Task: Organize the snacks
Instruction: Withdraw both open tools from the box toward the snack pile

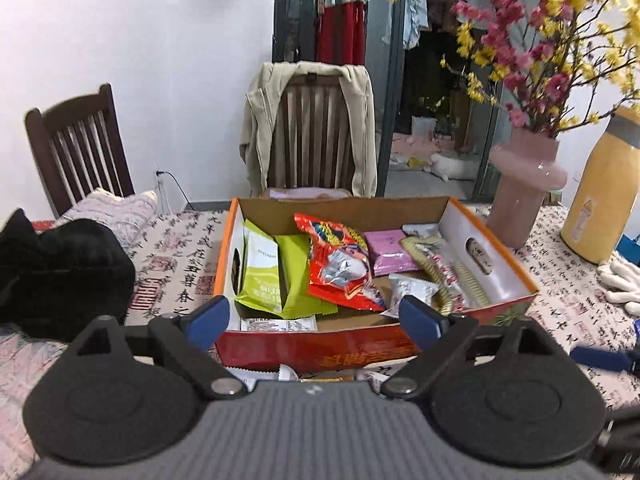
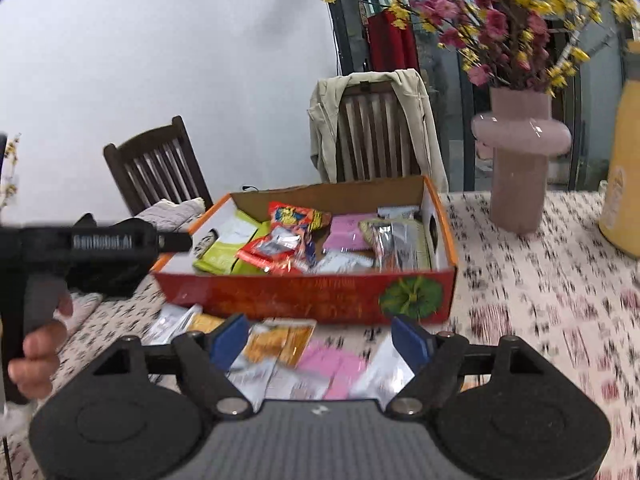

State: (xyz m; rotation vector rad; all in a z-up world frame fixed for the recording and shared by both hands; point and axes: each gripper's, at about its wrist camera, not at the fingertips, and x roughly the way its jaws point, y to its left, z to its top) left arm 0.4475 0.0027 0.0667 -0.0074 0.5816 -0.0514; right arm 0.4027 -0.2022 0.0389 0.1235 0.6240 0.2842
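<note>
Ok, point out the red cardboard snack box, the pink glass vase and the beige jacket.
Red cardboard snack box (image 2: 280, 300), right wrist view, front wall.
Pink glass vase (image 2: 520, 200), right wrist view, lower body.
Beige jacket (image 1: 256, 136), left wrist view, left side.

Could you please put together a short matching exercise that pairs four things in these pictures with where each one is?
Things:
1. green snack pouch
2. beige jacket
3. pink vase
4. orange snack packet

Places:
A. on the tablecloth in front of the box, outside it
B. draped over the back of a wooden chair
C. inside the cardboard box, at its left end
D. standing on the table to the right of the box, holding flowering branches

Pairs: 1-C, 2-B, 3-D, 4-A
</note>
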